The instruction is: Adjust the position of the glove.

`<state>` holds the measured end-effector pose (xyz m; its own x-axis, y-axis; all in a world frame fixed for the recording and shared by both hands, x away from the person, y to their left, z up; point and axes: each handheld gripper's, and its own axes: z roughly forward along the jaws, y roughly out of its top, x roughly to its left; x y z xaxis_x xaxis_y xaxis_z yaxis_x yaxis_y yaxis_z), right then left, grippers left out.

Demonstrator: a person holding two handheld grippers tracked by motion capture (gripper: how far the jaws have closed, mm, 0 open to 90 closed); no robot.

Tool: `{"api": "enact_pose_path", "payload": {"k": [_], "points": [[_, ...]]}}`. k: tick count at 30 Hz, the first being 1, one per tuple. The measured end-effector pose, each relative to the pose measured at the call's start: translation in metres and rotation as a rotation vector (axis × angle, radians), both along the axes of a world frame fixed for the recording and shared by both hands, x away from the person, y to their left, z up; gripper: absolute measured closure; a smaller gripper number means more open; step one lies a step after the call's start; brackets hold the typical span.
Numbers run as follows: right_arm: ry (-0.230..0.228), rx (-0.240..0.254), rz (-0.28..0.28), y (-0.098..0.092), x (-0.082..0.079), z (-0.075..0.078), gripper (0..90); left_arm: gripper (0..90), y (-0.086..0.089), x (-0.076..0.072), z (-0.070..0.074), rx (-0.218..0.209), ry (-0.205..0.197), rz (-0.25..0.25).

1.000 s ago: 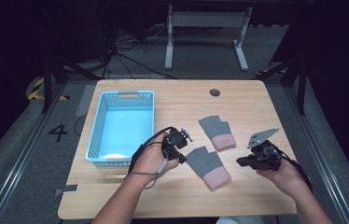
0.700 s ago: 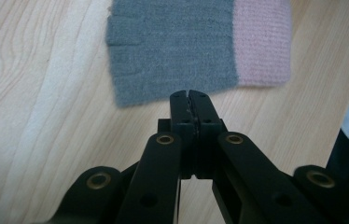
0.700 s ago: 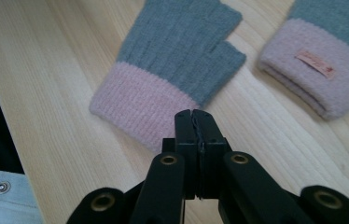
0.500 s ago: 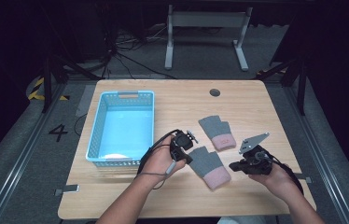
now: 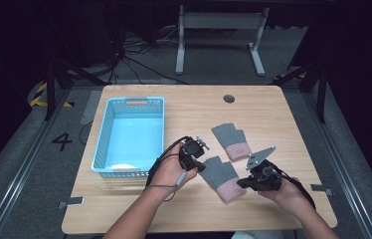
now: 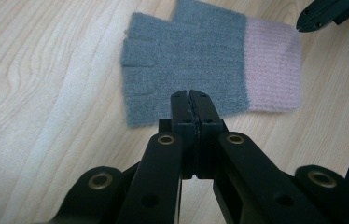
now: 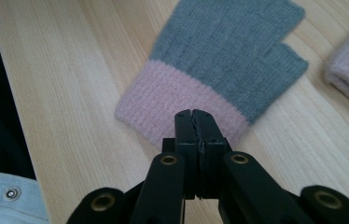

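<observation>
Two gloves lie on my table [image 5: 283,114], right of the blue basket [image 5: 105,144]; the near glove [image 5: 222,177] is the one I'm working, the far glove [image 5: 230,141] rests just beyond it. Over the last second my right gripper [image 5: 243,183] has slid in and down toward the pink cuff [image 7: 172,100], while my left gripper [image 5: 201,168] has shifted only slightly, to the grey finger end. That puts one tool at each end of the glove, so I judge a pickup or fold comes next. Both sets of jaws are fully closed with nothing between them; each tip [image 6: 191,95] hovers right at the glove's edge, and I cannot tell whether it touches.
</observation>
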<state>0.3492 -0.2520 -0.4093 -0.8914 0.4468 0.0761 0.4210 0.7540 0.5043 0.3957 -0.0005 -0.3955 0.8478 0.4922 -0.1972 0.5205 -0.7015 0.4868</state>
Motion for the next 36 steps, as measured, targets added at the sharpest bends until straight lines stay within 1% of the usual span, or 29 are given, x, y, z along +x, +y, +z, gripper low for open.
{"api": "enact_pose_path", "payload": {"k": [2, 5, 6, 7, 8, 10, 12, 14, 17, 20, 24, 28, 29, 31, 32, 35, 36], "points": [[0.004, 0.0, 0.007, 0.001, 0.0, 0.0, 89.6, 90.0, -0.001, 0.0, -0.002, 0.0, 0.002, 0.001], [0.009, -0.004, 0.035, 0.006, -0.002, -0.002, 89.6, 90.0, -0.002, 0.001, -0.004, 0.008, 0.006, -0.002], [0.01, -0.009, 0.042, 0.007, -0.002, -0.003, 89.6, 90.0, -0.002, 0.001, -0.004, 0.003, 0.008, -0.001], [0.016, -0.013, 0.035, 0.008, -0.003, -0.004, 89.6, 90.0, -0.001, 0.001, -0.003, 0.002, 0.009, -0.002], [0.022, -0.019, 0.049, 0.008, -0.003, -0.005, 89.6, 90.0, -0.001, 0.001, -0.003, 0.007, 0.008, -0.006], [0.027, -0.031, 0.058, 0.01, -0.003, -0.008, 89.6, 90.0, -0.001, 0.001, -0.003, 0.004, 0.009, 0.0], [0.035, -0.044, 0.055, 0.01, -0.002, -0.011, 89.6, 90.0, -0.001, 0.0, -0.003, 0.004, 0.011, -0.001], [0.041, -0.046, 0.049, 0.01, -0.001, -0.013, 89.6, 90.0, -0.001, 0.0, -0.003, 0.002, 0.01, -0.002], [0.041, -0.06, 0.045, 0.01, 0.0, -0.015, 89.6, 90.0, -0.001, 0.001, -0.003, 0.003, 0.013, -0.002], [0.041, -0.06, 0.046, 0.01, 0.001, -0.017, 89.7, 90.0, -0.001, 0.001, -0.003, 0.003, 0.013, -0.003], [0.04, -0.056, 0.03, 0.005, 0.004, -0.017, 89.7, 90.0, 0.0, 0.0, -0.002, 0.003, 0.014, -0.001], [0.032, -0.054, -0.003, -0.001, 0.007, -0.017, 89.7, 90.0, 0.001, 0.0, -0.001, 0.003, 0.013, -0.001], [0.032, -0.054, -0.003, -0.001, 0.007, -0.017, 89.7, 90.0, 0.001, 0.0, -0.001, 0.003, 0.013, -0.001], [0.029, -0.052, -0.022, -0.004, 0.01, -0.017, 89.7, 90.0, 0.001, -0.001, -0.002, 0.004, 0.016, 0.002], [0.026, -0.052, -0.021, -0.006, 0.012, -0.017, 89.7, 90.0, 0.002, -0.001, -0.002, 0.005, 0.017, 0.002], [0.018, -0.05, -0.042, -0.009, 0.016, -0.017, 89.7, 90.0, 0.003, 0.0, -0.002, 0.012, 0.018, -0.003], [0.014, -0.047, -0.046, -0.01, 0.016, -0.017, 89.7, 90.0, 0.003, -0.001, -0.002, 0.008, 0.019, 0.004]]}}
